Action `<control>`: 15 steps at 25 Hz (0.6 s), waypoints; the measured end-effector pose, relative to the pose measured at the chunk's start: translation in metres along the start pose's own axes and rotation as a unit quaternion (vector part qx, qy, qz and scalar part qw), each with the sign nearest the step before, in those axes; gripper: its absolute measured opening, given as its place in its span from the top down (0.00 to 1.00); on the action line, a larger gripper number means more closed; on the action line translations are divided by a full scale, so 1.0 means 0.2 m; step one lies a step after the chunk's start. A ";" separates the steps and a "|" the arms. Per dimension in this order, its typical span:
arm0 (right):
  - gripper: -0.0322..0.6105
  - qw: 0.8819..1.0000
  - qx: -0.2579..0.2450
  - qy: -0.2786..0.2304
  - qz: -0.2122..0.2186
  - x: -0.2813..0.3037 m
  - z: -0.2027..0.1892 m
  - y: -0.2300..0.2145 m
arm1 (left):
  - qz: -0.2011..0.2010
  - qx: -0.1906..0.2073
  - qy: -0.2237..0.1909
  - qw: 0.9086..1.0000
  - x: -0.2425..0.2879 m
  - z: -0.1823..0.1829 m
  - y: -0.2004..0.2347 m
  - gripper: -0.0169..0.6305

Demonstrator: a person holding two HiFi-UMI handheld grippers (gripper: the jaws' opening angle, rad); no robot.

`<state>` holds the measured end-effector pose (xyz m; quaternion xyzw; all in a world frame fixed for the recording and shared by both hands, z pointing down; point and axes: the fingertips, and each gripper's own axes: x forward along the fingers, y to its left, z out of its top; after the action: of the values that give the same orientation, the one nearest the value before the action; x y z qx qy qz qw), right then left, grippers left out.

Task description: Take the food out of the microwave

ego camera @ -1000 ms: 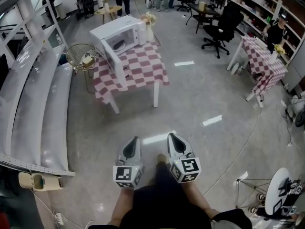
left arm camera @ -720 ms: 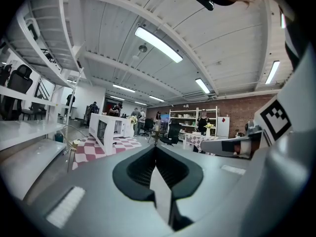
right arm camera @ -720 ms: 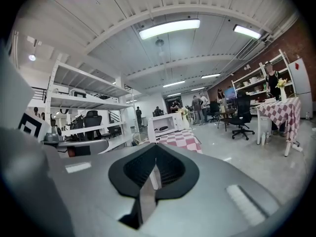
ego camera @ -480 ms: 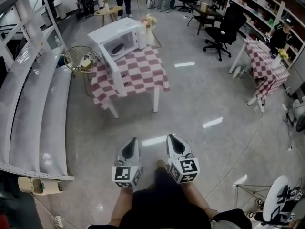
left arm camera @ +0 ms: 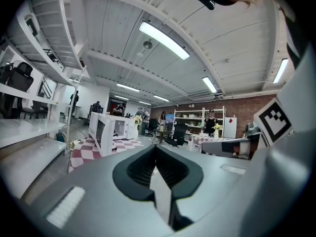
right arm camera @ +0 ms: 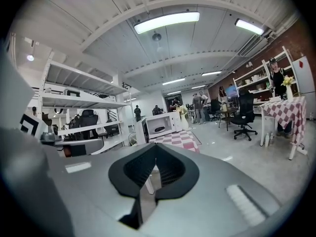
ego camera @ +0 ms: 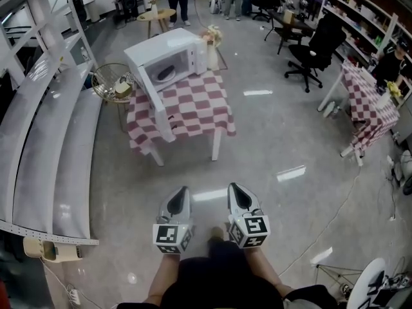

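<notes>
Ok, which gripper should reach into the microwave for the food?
Right, marginally. The left gripper and right gripper are both shut, empty and far from the microwave. Its open door stands left of the cavity, so the right has the clearer line to the dark dish.

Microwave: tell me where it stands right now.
In the head view the microwave stands upper left, on the far end of the checked table, door swung open, a flower vase at its right and a round wire table at its left.

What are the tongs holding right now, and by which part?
Nothing: left tongs and right tongs are both shut, empty, well short of the microwave.
</notes>
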<state>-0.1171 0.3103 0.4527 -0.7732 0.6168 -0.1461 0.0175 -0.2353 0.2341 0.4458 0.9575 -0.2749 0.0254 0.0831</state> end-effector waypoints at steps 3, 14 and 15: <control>0.95 1.000 -0.003 0.001 0.006 0.07 0.02 -0.05 | 0.004 -0.002 -0.002 1.000 0.08 0.01 0.01 0.96; 0.95 1.000 -0.011 0.007 0.020 0.29 0.05 -0.22 | 0.025 -0.010 -0.009 1.000 0.32 -0.01 0.06 0.96; 0.95 1.000 -0.012 0.007 0.023 0.31 0.06 -0.23 | 0.027 -0.010 -0.011 1.000 0.34 0.00 0.06 0.96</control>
<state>-0.0585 0.2605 0.4633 -0.7582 0.6359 -0.1440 0.0075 -0.1849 0.1883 0.4549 0.9490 -0.3021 0.0144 0.0893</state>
